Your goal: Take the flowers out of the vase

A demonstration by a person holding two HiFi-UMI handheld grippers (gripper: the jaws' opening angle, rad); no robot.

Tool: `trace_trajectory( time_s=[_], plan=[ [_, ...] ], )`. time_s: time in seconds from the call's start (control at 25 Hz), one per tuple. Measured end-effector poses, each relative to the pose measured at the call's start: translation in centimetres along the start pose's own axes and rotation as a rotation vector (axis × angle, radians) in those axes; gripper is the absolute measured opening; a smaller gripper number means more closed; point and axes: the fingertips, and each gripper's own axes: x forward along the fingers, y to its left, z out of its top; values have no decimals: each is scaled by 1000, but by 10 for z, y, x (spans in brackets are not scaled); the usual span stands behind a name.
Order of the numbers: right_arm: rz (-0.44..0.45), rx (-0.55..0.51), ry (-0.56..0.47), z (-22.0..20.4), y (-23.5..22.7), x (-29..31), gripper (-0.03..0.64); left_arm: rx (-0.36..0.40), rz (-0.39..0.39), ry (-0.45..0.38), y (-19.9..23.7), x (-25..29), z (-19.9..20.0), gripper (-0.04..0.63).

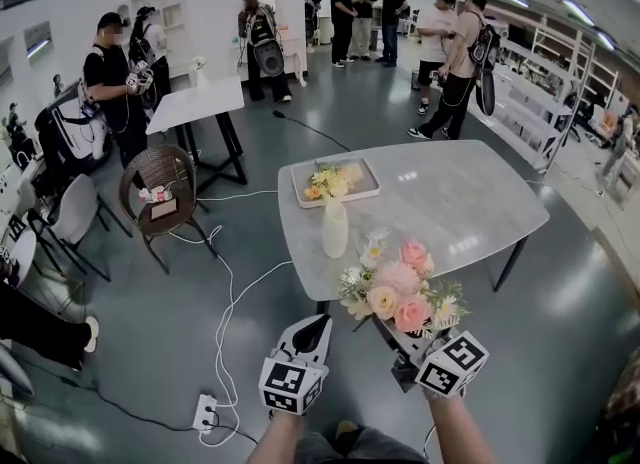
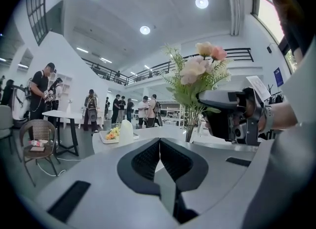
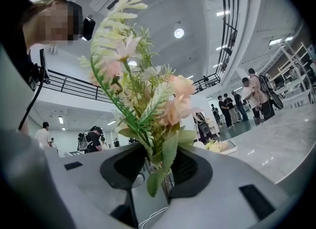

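- Above the near edge of the grey marble table (image 1: 455,202), my right gripper (image 3: 157,166) clamped the pink-and-cream artificial bouquet (image 1: 395,292) by its stems, clear of the white ceramic vase (image 1: 335,227).
- My left gripper (image 2: 159,150) was closed, empty.
- Top-heavy blooms could lever the thin stems loose.

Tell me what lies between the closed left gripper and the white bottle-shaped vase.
Nothing: in the head view only bare grey marble tabletop separates the left gripper from the white bottle-shaped vase.
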Motion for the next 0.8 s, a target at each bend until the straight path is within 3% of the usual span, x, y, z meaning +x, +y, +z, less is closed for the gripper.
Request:
trace_trajectory(
  time_s=[0.8],
  plan=[
    [-12, 47, 36, -33, 56, -2, 161, -60, 16, 24, 15, -63, -22, 15]
  ],
)
